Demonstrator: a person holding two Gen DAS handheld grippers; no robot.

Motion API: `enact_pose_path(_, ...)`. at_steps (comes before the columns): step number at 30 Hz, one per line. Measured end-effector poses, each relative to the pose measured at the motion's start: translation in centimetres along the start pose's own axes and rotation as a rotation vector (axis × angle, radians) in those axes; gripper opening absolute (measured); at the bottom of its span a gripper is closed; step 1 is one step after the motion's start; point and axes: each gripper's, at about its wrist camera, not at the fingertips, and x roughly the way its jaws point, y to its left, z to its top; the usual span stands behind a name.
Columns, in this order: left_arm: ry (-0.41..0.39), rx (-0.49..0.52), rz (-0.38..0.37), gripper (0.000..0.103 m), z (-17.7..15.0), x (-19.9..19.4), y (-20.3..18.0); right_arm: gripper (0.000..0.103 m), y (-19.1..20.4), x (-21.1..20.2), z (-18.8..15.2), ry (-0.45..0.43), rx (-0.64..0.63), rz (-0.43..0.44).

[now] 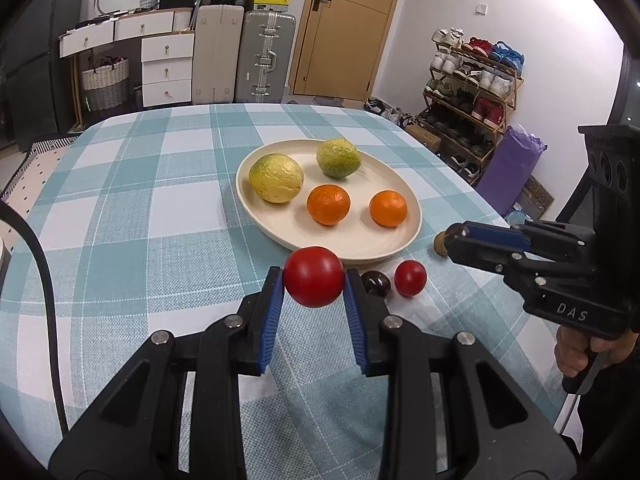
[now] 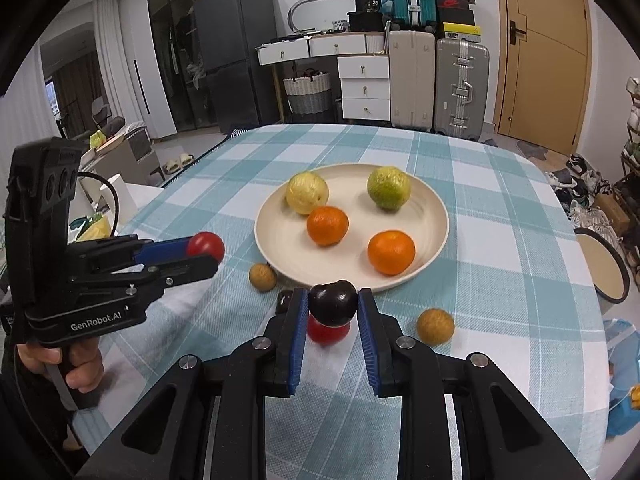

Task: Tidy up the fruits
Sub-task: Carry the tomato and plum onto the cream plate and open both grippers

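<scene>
Left wrist: left hand-held gripper (image 1: 314, 286) clamps red tomato (image 1: 314, 276); right hand-held gripper (image 2: 332, 308) clamps dark cherry (image 2: 333, 303).

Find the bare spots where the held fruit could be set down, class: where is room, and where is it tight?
Free: the plate at its left rim beside the oranges, and the tablecloth right of the plate. Crowded: the near rim, among the longans, small tomato and dark cherry.

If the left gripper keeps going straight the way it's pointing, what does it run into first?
Probably the near rim of the cream plate, just beyond the red tomato that the left gripper holds. Depth is uncertain: it might clear the rim.
</scene>
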Motion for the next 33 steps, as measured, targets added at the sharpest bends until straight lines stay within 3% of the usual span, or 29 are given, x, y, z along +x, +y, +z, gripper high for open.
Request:
enact_pose_path(15,-0.001,0.047,0.020,0.028,3.3,1.8,-0.7,0.026,-1.5,0.4,1.5,-0.036,0.045,0.014)
enact_pose_path(33,0.027,0.042,0.016,0.028,4.6,4.7,-0.5,0.026,-1.8,2.9,1.9,-0.006,0.055,0.030)
